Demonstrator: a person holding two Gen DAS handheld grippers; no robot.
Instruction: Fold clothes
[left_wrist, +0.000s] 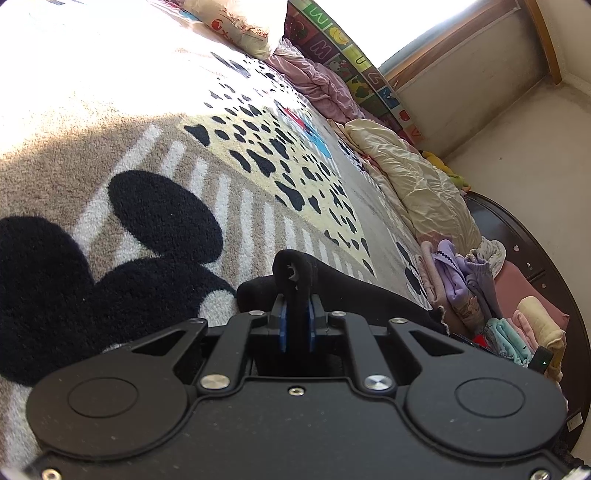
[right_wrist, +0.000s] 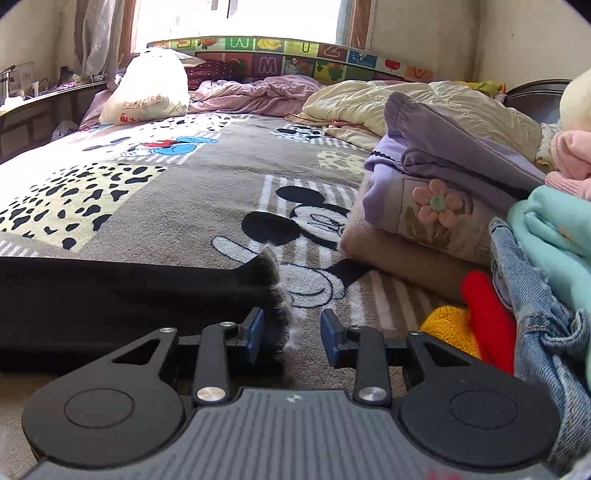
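Right wrist view takes in the bed under its Mickey Mouse blanket (right_wrist: 192, 184), which carries everything I am working with. Against my right side sits a stack of folded clothes (right_wrist: 443, 184) (lavender and beige pieces, with denim and a mint top nearer me). Spread flat across the blanket in front of me lies the black garment (right_wrist: 110, 295), its frayed edge (right_wrist: 280, 295) running between the blue pads of my right claw (right_wrist: 291, 336), which stands wide open and holds nothing. In the left wrist view, my left claw (left_wrist: 295, 325) is pinched tight on a bunched fold of that same black garment (left_wrist: 332, 291), lifted slightly off the blanket.

My worry: only one end is secured. If I carry the left side over while the right claw stays open, the cloth would likely drag and bunch crookedly. Closing on the fraying threads alone risks a slip, so I judge a deeper bite is needed.
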